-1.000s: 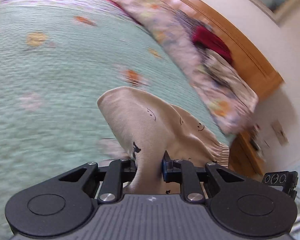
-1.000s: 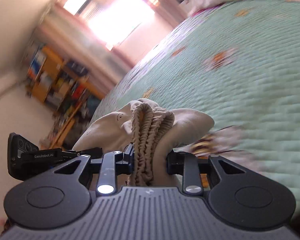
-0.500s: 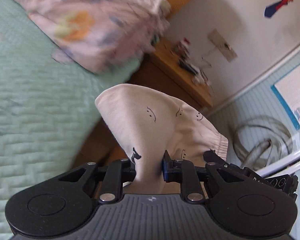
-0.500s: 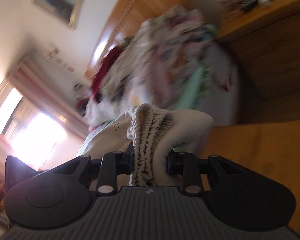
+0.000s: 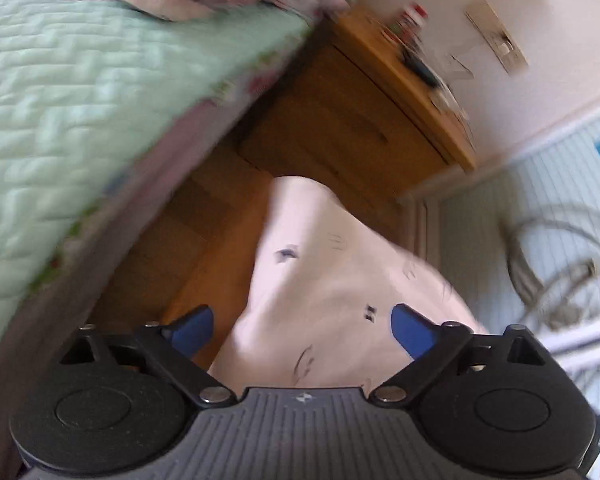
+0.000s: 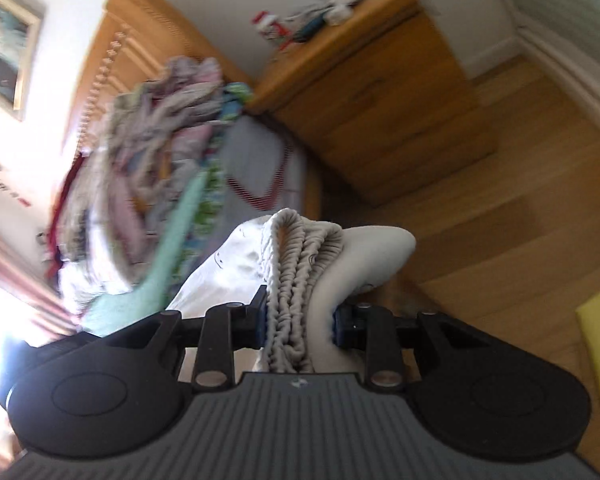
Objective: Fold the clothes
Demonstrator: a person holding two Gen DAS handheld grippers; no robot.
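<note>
- The left gripper (image 5: 302, 322) stands wide. Its jaws have just been opening, and the cream shorts (image 5: 332, 280) lie between the blue pads (image 5: 412, 330) without being pressed.
- The right gripper (image 6: 300, 320) is narrow and clamps the gathered waistband (image 6: 296, 280) of the shorts.
- Location: the shorts hang in the air beside the bed (image 5: 60, 120), above the wooden floor (image 5: 204, 248) and near the nightstand (image 6: 380, 100). They rest on no surface.
- Risk: only one grip remains. The loose end can sag and undo any fold already made.
- Risk: the bunched elastic is thick. A slip at the right pads would likely drop the whole garment to the floor.
- Risk: both views are blurred, so fast travel may swing the cloth against the bed edge.
- Orientation: the waistband folds run away from the right camera. The long axis appears to run between the two grippers. The exact line cannot be told.
</note>
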